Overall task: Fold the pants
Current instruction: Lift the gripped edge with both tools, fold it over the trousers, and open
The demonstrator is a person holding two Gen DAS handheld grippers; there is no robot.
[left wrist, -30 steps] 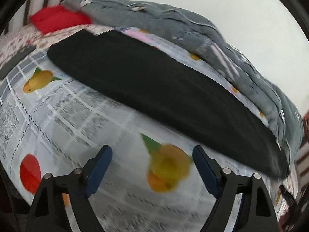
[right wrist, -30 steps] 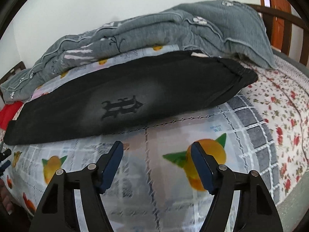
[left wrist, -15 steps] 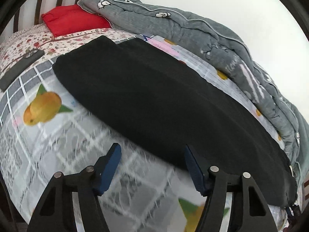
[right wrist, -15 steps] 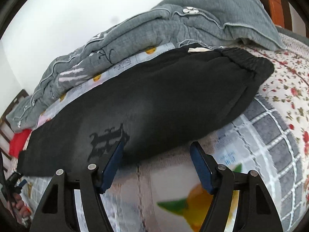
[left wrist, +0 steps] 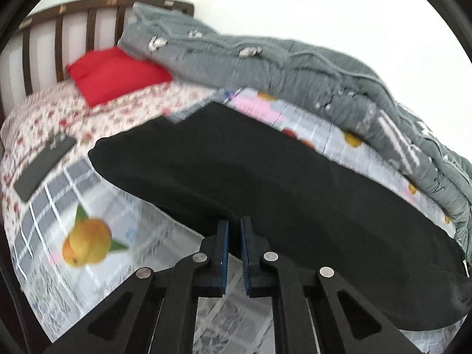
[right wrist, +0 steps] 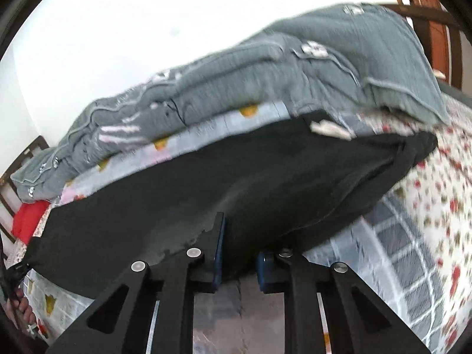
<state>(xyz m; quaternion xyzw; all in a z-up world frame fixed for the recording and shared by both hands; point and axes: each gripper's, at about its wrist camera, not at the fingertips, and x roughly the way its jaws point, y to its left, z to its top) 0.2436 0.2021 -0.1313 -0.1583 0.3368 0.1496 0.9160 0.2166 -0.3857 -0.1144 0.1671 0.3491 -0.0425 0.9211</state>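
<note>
Now that both claws have gone from wide open to pinched, left claw point(left wrist: 233, 230) & right claw point(right wrist: 237, 253) each grip the pants' point(left wrist: 265, 177) near edge. Grasp's set, so lifting it over for the fold looks next.

Gray quilt point(left wrist: 295, 67) blocks far side behind pants point(left wrist: 265, 177); near sheet point(left wrist: 118, 215) open.

No legible text, label or number anywhere.

My left wrist camera sits low at the near edge of the pants point(left wrist: 265, 183), facing the headboard point(left wrist: 88, 8). My right one looks from close by toward the footboard point(right wrist: 424, 14). Both share the grey blanket point(right wrist: 265, 88).
</note>
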